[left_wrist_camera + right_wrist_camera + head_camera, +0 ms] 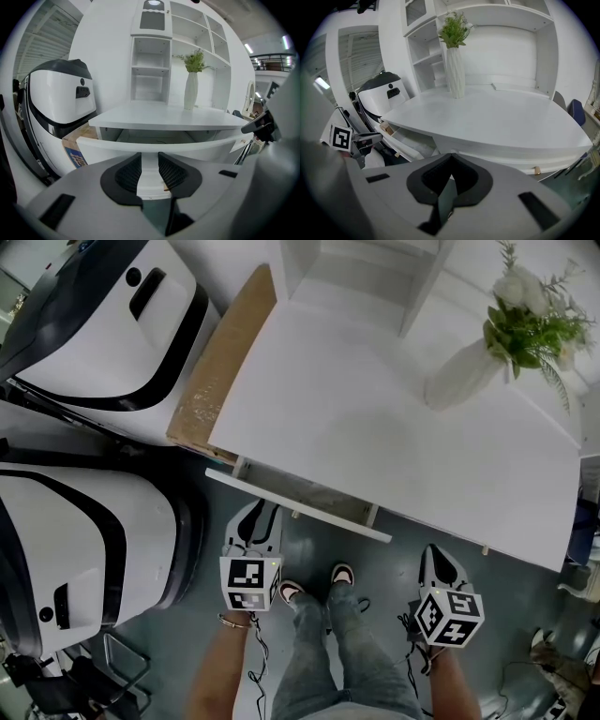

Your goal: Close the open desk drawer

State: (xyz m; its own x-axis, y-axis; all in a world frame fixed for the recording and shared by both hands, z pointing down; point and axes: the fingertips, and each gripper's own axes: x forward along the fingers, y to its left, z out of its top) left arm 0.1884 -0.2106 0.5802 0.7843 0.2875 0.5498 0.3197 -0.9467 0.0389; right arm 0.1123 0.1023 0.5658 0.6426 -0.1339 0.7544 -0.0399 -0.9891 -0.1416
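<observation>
Drawer (298, 508) stands open under the desk's (394, 427) front edge, toward its left corner. Left gripper (149, 161) faces the drawer front, jaws parted, empty. Right gripper (451, 161) is pinched closed on nothing. An off-centre push could skew and jam it.

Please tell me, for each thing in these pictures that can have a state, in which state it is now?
Desk drawer: open, pulled partly out.
Left claw: open, holding nothing, aimed at the drawer.
Right claw: shut, holding nothing.
Vase: upright, with green stems in it.
</observation>
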